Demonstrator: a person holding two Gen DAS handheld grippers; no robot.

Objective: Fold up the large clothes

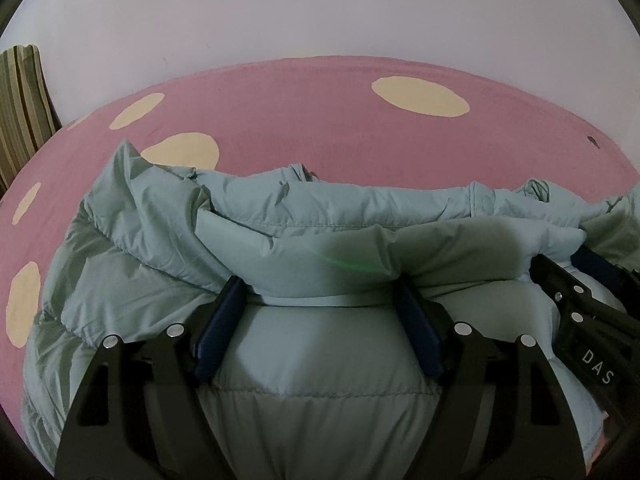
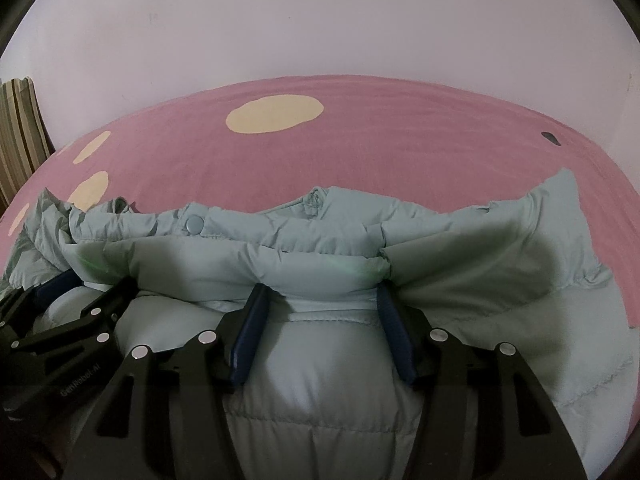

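Two tongs sit side by side on the jacket (image 1: 132, 248), and you hold one in each hand. The jacket is a pale green, quilted, puffy one, lying spread across a pink bed (image 1: 320, 120) with cream spots, its near part bulging up under both cameras. Your left tongs (image 1: 320, 300) point down onto a folded-over edge of the jacket; the jaws stand wide, and a thick roll of fabric with a flat hem band fills the gap between the two blue pads (image 1: 220, 328). Whether those pads press on the roll or only flank it, you cannot tell from here. Your right tongs (image 2: 320, 304) sit the same way further along the same edge, jaws set a little narrower, with the padded roll and its hem band between the pads (image 2: 248, 332); here too the fabric touches both pads, but a firm grip cannot be told. In the left view the right tongs (image 1: 580, 300) show at the right edge, just beside the left ones; in the right view the left tongs (image 2: 80, 304) show at the left edge. A round snap button (image 2: 195, 224) shows on the jacket's far fold in the right view. Beyond the jacket the bed is bare up to a plain pale wall (image 2: 320, 20). A striped cushion (image 1: 20, 112) stands at the far left of the bed.
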